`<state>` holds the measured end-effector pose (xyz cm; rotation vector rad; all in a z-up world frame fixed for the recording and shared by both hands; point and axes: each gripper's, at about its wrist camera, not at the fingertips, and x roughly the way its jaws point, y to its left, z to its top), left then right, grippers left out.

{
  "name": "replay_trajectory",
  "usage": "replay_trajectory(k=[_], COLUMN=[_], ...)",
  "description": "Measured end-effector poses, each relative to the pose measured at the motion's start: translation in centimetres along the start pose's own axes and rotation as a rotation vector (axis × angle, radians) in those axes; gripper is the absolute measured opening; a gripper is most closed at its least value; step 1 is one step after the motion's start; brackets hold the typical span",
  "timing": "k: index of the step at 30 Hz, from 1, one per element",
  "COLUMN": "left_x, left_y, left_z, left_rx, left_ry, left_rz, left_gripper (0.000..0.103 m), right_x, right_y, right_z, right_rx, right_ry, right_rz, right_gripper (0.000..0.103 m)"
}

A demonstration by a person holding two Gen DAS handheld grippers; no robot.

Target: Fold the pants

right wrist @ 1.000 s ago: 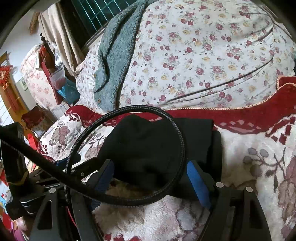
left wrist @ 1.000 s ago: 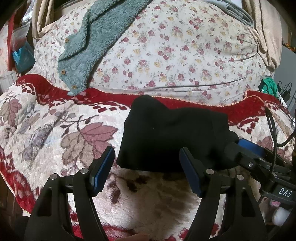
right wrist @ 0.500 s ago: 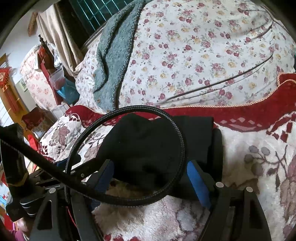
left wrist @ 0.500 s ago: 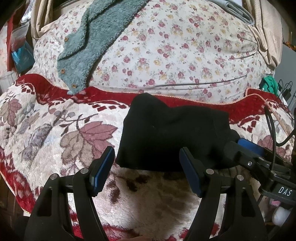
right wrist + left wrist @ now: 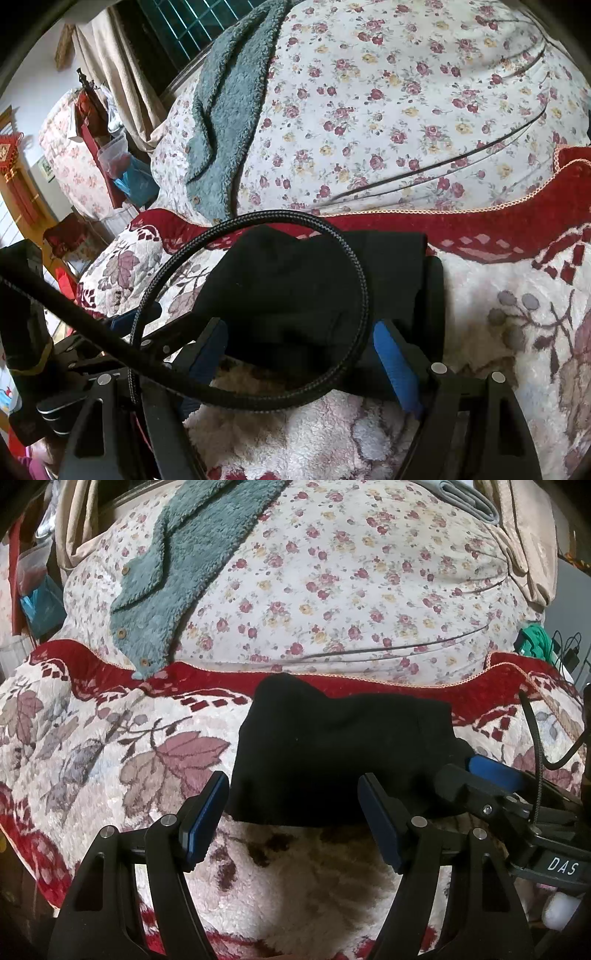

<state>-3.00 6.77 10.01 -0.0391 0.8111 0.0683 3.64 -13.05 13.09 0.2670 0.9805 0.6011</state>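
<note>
Nearest, the left gripper (image 5: 293,812) hovers with its blue-padded jaws spread wide and nothing between them, just short of the near edge of the pants. The right gripper (image 5: 301,350) is likewise spread, its pads not pressing on anything; a braided black cable (image 5: 354,258) loops across its view. The black pants (image 5: 340,753) lie folded into a compact bundle on a plush leaf-patterned blanket (image 5: 110,746) with a red border. Beyond sits a rose-print quilt (image 5: 369,583), with a teal fleece garment (image 5: 192,554) draped over it.
</note>
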Motion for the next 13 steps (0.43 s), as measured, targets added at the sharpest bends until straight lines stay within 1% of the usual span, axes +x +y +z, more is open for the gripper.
replay_trajectory(k=[6,10,13], left_x=[-0.09,-0.77,-0.84], left_y=[-0.34,-0.76,-0.69], left_z=[0.16,0.14,0.31], left_rx=[0.019,0.048,0.042], left_ry=[-0.013,-0.063,-0.048], left_rz=[0.005,0.028,0.010], left_gripper=[0.073,0.073,0.073], right_x=[-0.03,-0.07,-0.27], right_y=[0.00,0.00,-0.03], right_z=[0.01,0.06,0.11], right_rx=[0.002,0.001,-0.001], right_ry=[0.000,-0.001,-0.008], right_rz=[0.000,0.000,0.000], right_gripper=[0.080,0.080,0.080])
